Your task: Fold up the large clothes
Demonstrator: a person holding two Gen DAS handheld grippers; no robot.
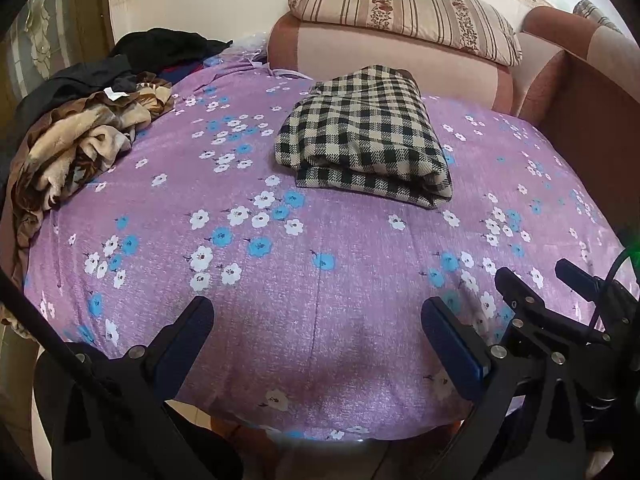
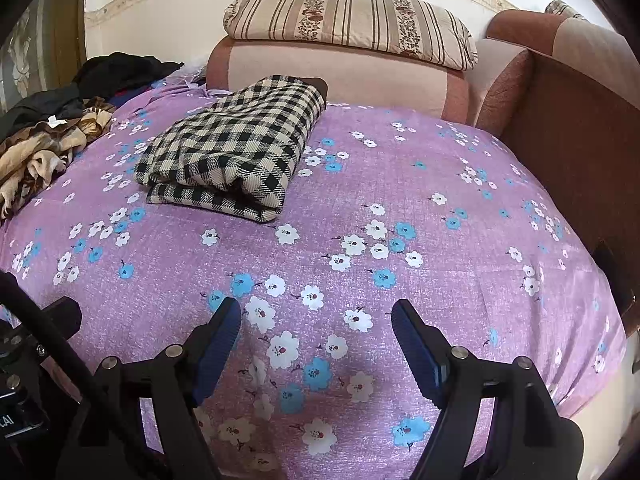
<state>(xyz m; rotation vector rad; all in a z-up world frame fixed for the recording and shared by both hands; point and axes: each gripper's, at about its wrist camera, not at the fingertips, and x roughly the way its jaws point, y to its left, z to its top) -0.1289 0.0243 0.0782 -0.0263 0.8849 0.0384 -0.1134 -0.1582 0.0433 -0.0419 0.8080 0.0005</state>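
Observation:
A black-and-cream checked garment [image 1: 362, 136] lies folded in a thick rectangle on the purple flowered sheet [image 1: 280, 280], towards the back. It also shows in the right wrist view [image 2: 236, 148], left of centre. My left gripper [image 1: 316, 312] is open and empty, low over the sheet near its front edge. My right gripper [image 2: 316, 316] is open and empty too, over the sheet in front of the garment. The right gripper also shows at the lower right of the left wrist view [image 1: 536, 276].
A heap of unfolded clothes, brown-and-cream [image 1: 76, 148] and black [image 1: 160, 48], lies at the back left. A pink sofa back [image 1: 380, 60] with a striped pillow [image 1: 400, 8] stands behind. A brown sofa arm [image 2: 568, 120] borders the right side.

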